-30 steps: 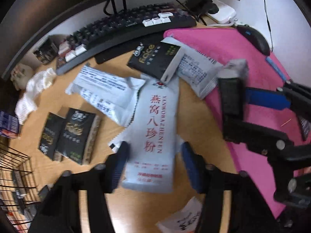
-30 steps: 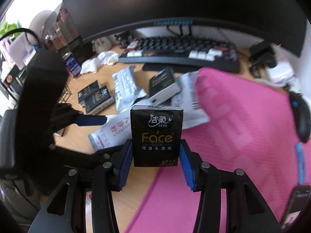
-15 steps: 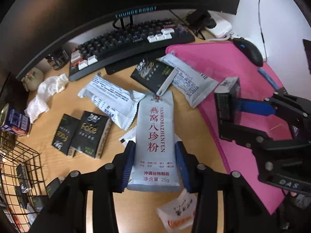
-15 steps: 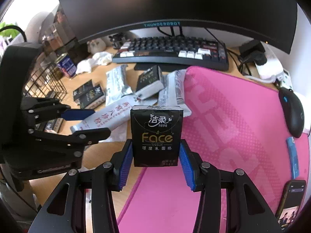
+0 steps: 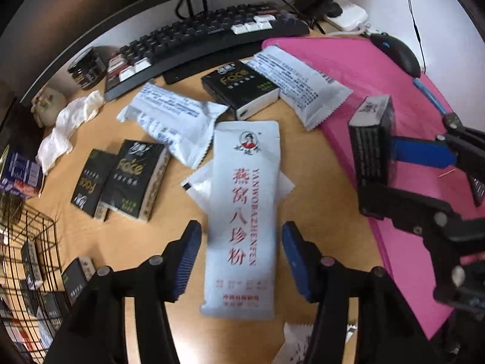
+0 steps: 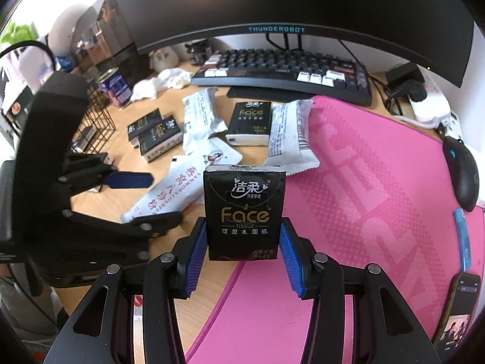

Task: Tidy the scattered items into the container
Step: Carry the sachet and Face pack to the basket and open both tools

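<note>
My left gripper [image 5: 241, 257] is open, its blue pads on either side of a long white sachet with red characters [image 5: 244, 212] that lies flat on the wooden desk; the pads stand apart from it. My right gripper [image 6: 244, 254] is shut on an upright black Face tissue pack [image 6: 245, 212] held above the desk edge of the pink mat; this pack also shows in the left wrist view [image 5: 371, 142]. Loose on the desk lie two black tissue packs [image 5: 121, 179], another black pack [image 5: 242, 86] and two white printed pouches [image 5: 172, 121] [image 5: 298, 85]. The black wire basket [image 5: 27, 276] stands at lower left.
A black keyboard [image 5: 209, 36] and a monitor [image 6: 272, 6] stand at the back. A pink mat [image 6: 379, 197] covers the right side, with a mouse [image 6: 462, 176] and a phone [image 6: 457, 306] on it. A crumpled tissue [image 5: 69, 127] and a can [image 5: 19, 173] lie left.
My left gripper shut around the white sachet half a second ago, and now stands open again with the sachet lying between the pads. My right gripper keeps its tissue pack.
</note>
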Tool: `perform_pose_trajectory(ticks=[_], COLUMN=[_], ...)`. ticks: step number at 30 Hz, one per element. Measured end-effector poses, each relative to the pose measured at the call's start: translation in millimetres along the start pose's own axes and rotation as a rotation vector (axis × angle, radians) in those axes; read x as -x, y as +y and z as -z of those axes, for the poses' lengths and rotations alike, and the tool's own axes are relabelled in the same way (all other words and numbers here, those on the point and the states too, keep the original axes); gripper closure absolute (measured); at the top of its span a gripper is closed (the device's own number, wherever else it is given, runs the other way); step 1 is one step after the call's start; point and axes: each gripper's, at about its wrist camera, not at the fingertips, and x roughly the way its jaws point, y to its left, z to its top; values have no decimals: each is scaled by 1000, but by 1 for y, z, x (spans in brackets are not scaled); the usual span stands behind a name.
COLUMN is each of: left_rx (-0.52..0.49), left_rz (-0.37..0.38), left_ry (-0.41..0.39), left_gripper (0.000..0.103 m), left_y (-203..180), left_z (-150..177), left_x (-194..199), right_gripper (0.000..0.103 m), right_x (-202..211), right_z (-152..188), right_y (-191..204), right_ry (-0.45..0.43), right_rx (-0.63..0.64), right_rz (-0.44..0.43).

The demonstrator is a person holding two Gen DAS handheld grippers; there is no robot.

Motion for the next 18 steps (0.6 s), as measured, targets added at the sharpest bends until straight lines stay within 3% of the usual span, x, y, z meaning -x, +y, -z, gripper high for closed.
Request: perform_pose_trajectory(ticks=[3,6,9,18], left_rx=[18,54,78,75], left_rz=[15,62,90,53], left_ry=[3,8,9,-64], left_gripper=[37,56,58,58], left_y=[1,7,12,18], left_z=[-7,-11,-10,-1], left_x=[-4,-5,-5,31], right_gripper=[56,56,56,56], right_x=[0,-1,-2,5], right_z=[-1,-1,-1,-4], right_y=[-1,-2,-5,2], right_ry=[2,5,8,-2], right_rx=[-2,-2,-9,-3], right_rz=[-7,-11,-11,-10])
